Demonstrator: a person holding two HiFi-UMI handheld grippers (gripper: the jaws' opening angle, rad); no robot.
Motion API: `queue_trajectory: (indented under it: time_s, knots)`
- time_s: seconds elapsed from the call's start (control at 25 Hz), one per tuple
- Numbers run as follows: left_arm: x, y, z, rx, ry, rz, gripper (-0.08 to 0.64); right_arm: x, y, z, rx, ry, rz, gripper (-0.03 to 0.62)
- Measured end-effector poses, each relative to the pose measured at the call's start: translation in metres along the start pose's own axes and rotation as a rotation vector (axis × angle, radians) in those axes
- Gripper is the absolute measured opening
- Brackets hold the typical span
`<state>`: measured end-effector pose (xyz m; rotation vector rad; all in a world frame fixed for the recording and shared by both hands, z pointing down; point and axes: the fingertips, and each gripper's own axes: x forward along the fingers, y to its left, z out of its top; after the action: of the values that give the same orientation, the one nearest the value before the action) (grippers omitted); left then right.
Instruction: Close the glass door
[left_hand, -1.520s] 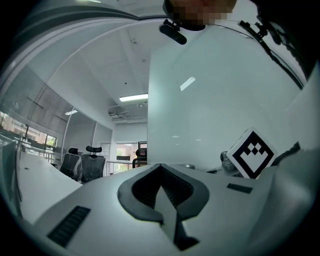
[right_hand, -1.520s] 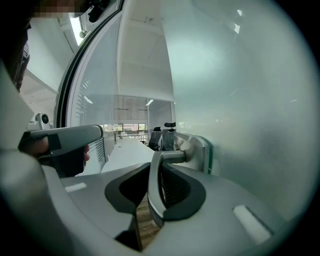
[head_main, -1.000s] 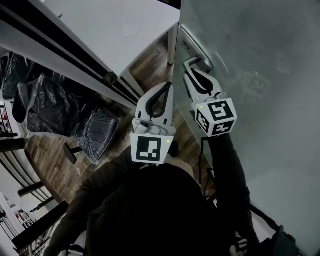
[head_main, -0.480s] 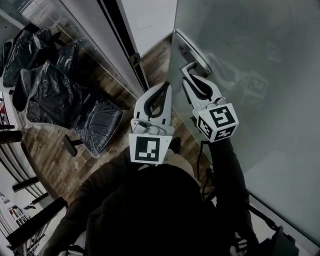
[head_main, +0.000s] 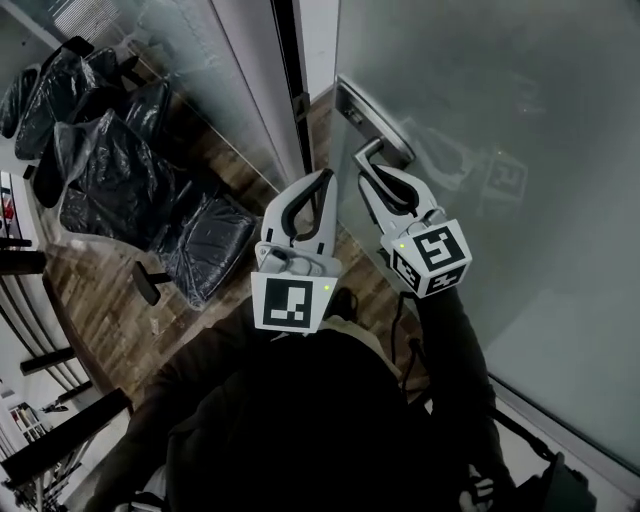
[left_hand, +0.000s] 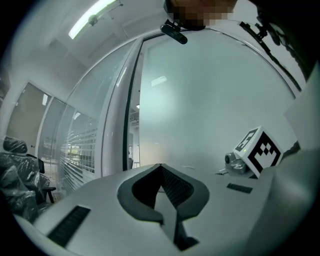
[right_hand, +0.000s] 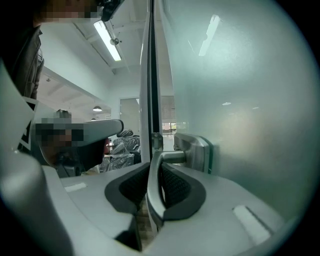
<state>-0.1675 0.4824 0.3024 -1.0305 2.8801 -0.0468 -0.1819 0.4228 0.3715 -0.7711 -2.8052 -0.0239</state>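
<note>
The door (head_main: 500, 120) fills the head view from 12 to 4 o'clock, its free edge just short of the frame (head_main: 290, 70) at 11. Your right gripper (head_main: 368, 168) clamps the handle (head_main: 388, 148); your left gripper (head_main: 324, 178), jaws together and empty, hangs at its 9.

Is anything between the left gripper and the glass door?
Nothing; the left gripper view shows bare air between the shut left gripper and the glass door.
</note>
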Motion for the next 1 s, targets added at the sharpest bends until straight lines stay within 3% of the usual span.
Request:
queue_trajectory:
  time_s: [0.2,1.0]
  knots:
    - [-0.016,0.010,0.006,0.013,0.001,0.057,-0.003,-0.001,0.021,0.001,-0.010,0.000,0.030,0.064]
    - [-0.039,0.006,0.021,0.029,-0.010,0.091,-0.003,-0.009,0.061,0.000,-0.010,0.014,0.075,0.061]
